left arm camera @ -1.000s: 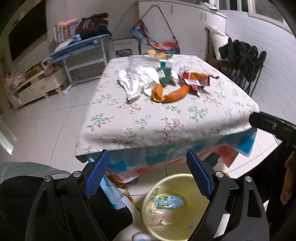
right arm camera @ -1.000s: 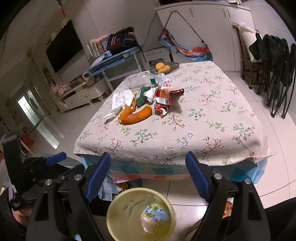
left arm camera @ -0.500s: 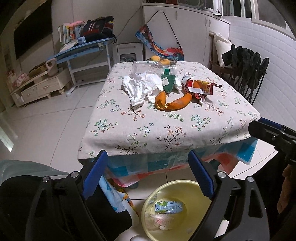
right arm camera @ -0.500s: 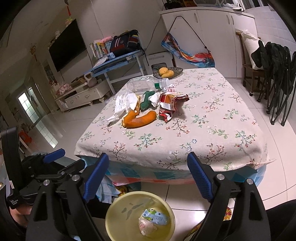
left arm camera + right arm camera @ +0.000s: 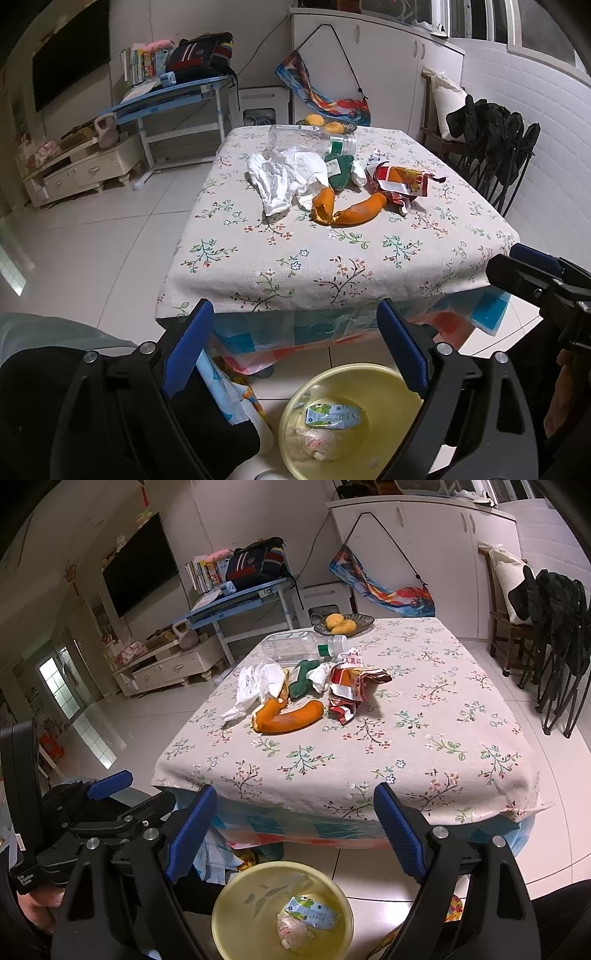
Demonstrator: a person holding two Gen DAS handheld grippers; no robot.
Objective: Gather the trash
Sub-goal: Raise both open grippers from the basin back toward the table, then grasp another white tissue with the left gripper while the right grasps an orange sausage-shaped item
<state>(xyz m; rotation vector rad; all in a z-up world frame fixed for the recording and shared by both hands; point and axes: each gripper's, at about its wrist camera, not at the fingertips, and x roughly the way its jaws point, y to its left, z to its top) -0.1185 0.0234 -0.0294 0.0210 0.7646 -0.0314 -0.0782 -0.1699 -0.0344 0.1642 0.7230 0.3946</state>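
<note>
Trash lies mid-table on a floral cloth: orange peel [image 5: 351, 212] [image 5: 286, 718], crumpled white tissue [image 5: 284, 177] [image 5: 255, 685], a green wrapper [image 5: 340, 171], a red snack bag [image 5: 400, 181] [image 5: 352, 690] and an empty clear bottle [image 5: 303, 138] [image 5: 295, 646]. A yellow bin [image 5: 388, 384] [image 5: 236, 897] on the floor holds a carton and a wad. My left gripper [image 5: 295, 347] and right gripper [image 5: 295, 829] are both open and empty, in front of the table's near edge, above the bin.
A fruit dish [image 5: 345, 624] stands at the table's far end. Black folding chairs [image 5: 495, 147] stand to the right. A blue desk [image 5: 173, 103] and low cabinet [image 5: 77, 170] are at the left. White tile floor surrounds the table [image 5: 295, 280].
Both grippers have risen a little and drawn nearer the table; the table and trash look larger. Both stay open and empty.
</note>
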